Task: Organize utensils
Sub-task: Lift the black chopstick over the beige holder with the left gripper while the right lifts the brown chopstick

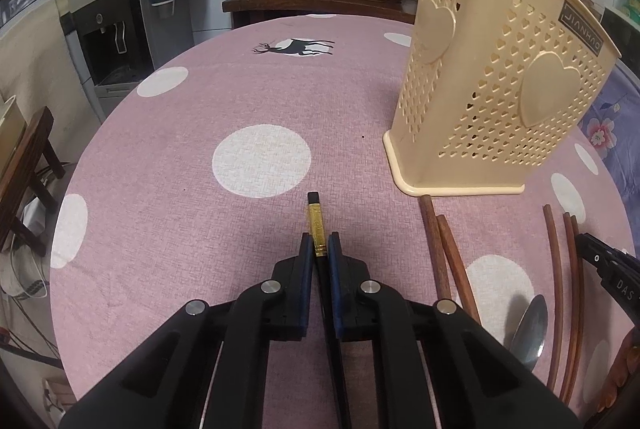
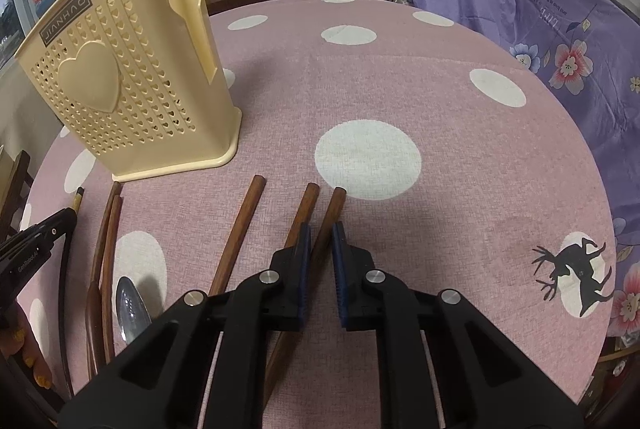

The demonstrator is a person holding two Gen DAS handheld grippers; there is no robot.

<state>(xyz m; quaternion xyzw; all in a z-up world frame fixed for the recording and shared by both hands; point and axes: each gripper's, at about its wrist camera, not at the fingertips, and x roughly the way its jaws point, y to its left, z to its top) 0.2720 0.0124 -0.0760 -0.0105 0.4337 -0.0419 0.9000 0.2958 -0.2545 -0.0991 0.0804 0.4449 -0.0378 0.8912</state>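
Your table (image 1: 180, 133), draped in a pink cloth with white dots, carries every item. The cream perforated utensil holder (image 1: 496, 81) stands upright at its far side, heart reliefs on its walls. Between your two hands lie loose brown wooden chopsticks (image 1: 444, 253) and a metal spoon (image 1: 530, 329), bowl facing up, all flat on the cloth just before the holder. Your left tongs (image 1: 319, 249) are clamped on a black chopstick with a gold band (image 1: 314, 217), its end pointing away from you. Your right tongs (image 2: 321, 241) are clamped on a brown wooden chopstick (image 2: 332, 205); a second one lies just beside the left pad.
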